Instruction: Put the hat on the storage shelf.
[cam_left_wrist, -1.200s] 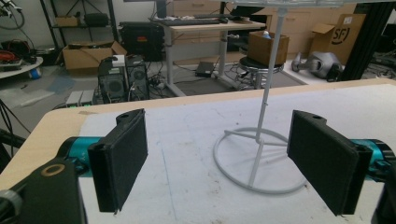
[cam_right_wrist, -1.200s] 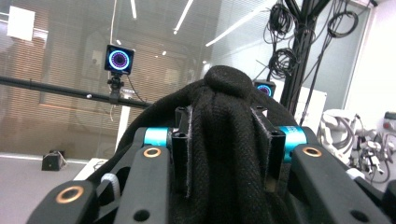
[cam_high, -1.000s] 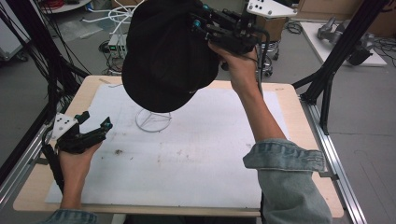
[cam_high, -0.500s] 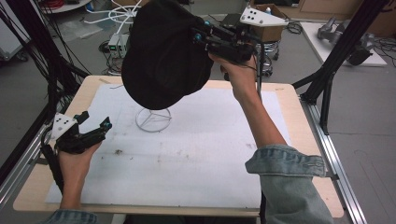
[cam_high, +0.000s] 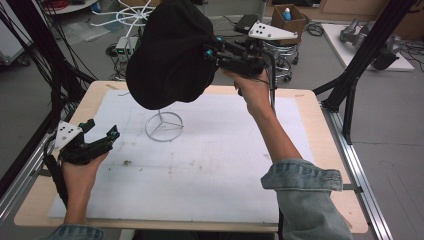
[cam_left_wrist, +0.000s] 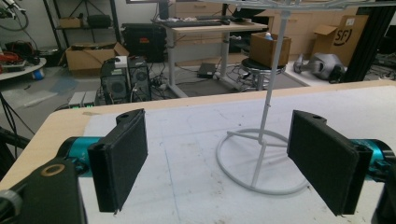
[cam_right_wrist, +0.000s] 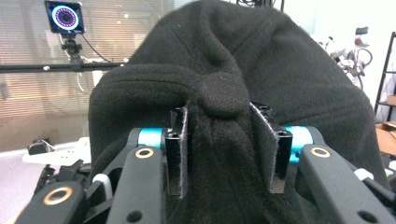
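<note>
A black knitted hat (cam_high: 170, 55) hangs high above the back of the table, over a white wire stand (cam_high: 164, 126). My right gripper (cam_high: 212, 51) is shut on the hat's brim; in the right gripper view the fabric (cam_right_wrist: 224, 60) is bunched between its two pads (cam_right_wrist: 178, 149). My left gripper (cam_high: 102, 132) rests open near the table's left edge with nothing between its jaws. Seen from the left gripper (cam_left_wrist: 217, 158), the stand's ring base and thin upright pole (cam_left_wrist: 273, 70) are straight ahead, a short way beyond the jaws.
The white mat (cam_high: 210, 165) covers most of the wooden table (cam_high: 95, 97). Black frame posts (cam_high: 360, 65) rise at both sides. Behind the table are stools, boxes, desks and cables on the floor.
My right gripper has carried the hat slightly left and up, and it now hangs more squarely over the wire stand. The left gripper has stayed put.
</note>
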